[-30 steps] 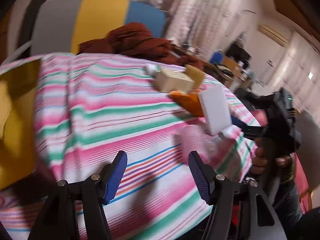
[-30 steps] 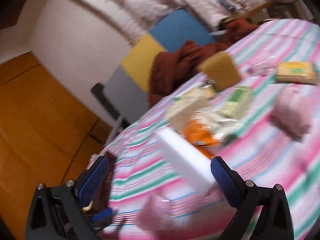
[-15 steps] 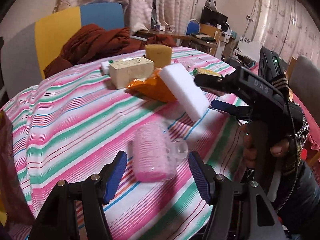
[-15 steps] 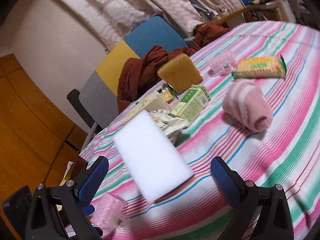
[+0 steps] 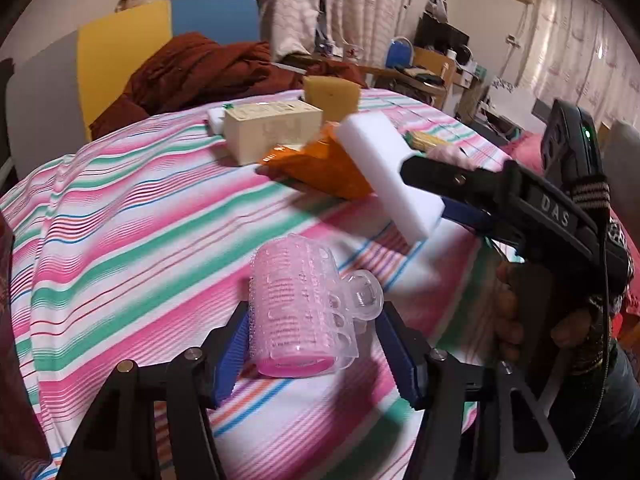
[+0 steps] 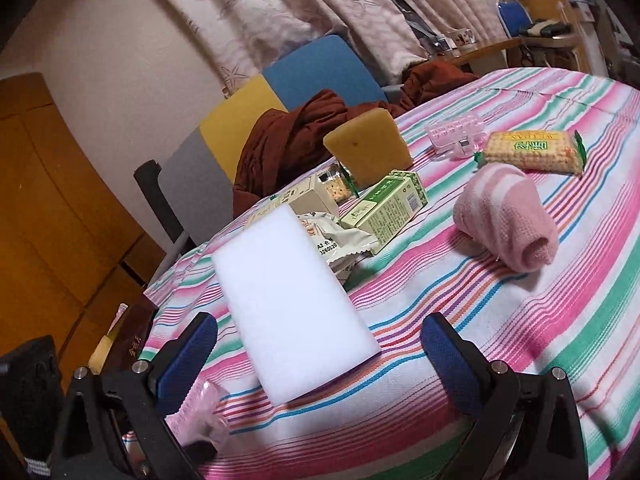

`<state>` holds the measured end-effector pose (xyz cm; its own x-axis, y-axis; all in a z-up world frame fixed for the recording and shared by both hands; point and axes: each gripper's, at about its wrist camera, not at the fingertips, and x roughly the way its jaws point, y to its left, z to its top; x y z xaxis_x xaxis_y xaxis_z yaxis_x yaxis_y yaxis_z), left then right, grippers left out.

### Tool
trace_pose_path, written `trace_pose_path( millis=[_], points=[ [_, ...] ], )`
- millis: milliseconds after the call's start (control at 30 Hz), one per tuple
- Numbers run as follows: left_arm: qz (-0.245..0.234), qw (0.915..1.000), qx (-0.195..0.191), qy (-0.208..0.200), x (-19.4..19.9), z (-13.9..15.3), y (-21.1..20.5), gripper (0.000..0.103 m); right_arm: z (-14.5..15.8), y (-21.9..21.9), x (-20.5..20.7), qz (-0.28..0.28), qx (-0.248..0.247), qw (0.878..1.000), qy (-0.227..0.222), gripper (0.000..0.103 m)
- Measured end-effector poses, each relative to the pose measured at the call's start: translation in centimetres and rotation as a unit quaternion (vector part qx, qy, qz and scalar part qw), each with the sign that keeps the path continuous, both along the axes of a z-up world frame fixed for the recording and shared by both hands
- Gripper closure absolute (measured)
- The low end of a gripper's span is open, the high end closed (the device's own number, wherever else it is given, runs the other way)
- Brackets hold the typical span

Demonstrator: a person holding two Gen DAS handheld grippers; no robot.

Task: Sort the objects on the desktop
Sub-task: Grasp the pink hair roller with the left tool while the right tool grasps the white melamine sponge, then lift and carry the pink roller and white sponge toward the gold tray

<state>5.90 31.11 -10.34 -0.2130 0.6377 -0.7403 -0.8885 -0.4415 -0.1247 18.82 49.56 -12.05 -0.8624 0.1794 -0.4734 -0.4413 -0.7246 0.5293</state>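
Observation:
A pink hair roller with a clear clip lies on the striped tablecloth. My left gripper is open, with the roller between its fingers. A white sponge block is tilted, its far end up against the snack packets and its near end low over the cloth. My right gripper is open around that near end, and neither pad touches the block. The left wrist view shows the white block reaching in between the right gripper fingers. The roller also shows at the lower left of the right wrist view.
Behind the block stand a cream box, an orange packet, a green box and a yellow sponge. A rolled pink cloth, a cracker packet and a second roller lie to the right. A hand grips the right tool.
The left gripper swung toward the table's near edge and moved forward until the pink roller sat between its fingers. The right gripper moved in around the white block. Neither gripper changed width.

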Motion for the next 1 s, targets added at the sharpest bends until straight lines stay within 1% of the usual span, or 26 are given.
trace_pose_path(
  millis=[100, 300, 367, 433, 533, 633, 667, 733, 800, 867, 1000],
  points=[
    [0.014, 0.9999, 0.004, 0.001, -0.7, 0.0, -0.9, 0.04, 0.1, -0.1, -0.1, 0.006, 0.002, 1.0, -0.005, 0.0],
    [0.055, 0.9984, 0.014, -0.005, -2.0, 0.1, -4.3, 0.04, 0.8, 0.0, -1.1, 0.024, -0.008, 1.0, -0.018, 0.0],
    [0.069, 0.9974, 0.017, -0.007, -2.4, 0.2, -5.4, 0.04, 1.1, -0.6, -1.7, 0.041, -0.011, 0.999, -0.019, 0.0],
    [0.08, 0.9965, 0.02, -0.006, -2.6, 0.1, -6.4, 0.04, 1.5, -1.7, -2.3, 0.072, -0.015, 0.997, -0.015, 0.0],
    [0.086, 0.9959, 0.027, -0.004, -2.5, 0.1, -7.2, 0.04, 2.0, -3.4, -3.1, 0.113, -0.022, 0.993, -0.014, 0.0],
    [0.087, 0.9958, 0.031, -0.001, -2.4, -0.1, -7.3, 0.04, 2.4, -5.3, -3.5, 0.148, -0.024, 0.988, -0.025, 0.0],
    [0.087, 0.9957, 0.032, 0.001, -2.4, -0.1, -7.4, 0.04, 2.7, -5.8, -3.4, 0.145, -0.012, 0.989, -0.033, 0.0],
    [0.088, 0.9955, 0.036, 0.001, -2.3, -0.2, -7.4, 0.04, 3.1, -6.3, -3.0, 0.118, 0.018, 0.991, -0.058, 0.0],
    [0.089, 0.9952, 0.04, 0.002, -2.4, -0.3, -7.6, 0.039, 3.1, -6.4, -2.7, 0.1, 0.037, 0.991, -0.075, 0.0],
    [0.089, 0.9951, 0.043, 0.005, -2.3, -0.4, -7.6, 0.039, 3.0, -6.0, -2.7, 0.091, 0.035, 0.992, -0.083, 0.0],
    [0.088, 0.995, 0.046, 0.006, -2.2, -0.4, -7.7, 0.039, 2.6, -4.4, -3.9, 0.083, 0.005, 0.994, -0.071, 0.0]
  ],
)
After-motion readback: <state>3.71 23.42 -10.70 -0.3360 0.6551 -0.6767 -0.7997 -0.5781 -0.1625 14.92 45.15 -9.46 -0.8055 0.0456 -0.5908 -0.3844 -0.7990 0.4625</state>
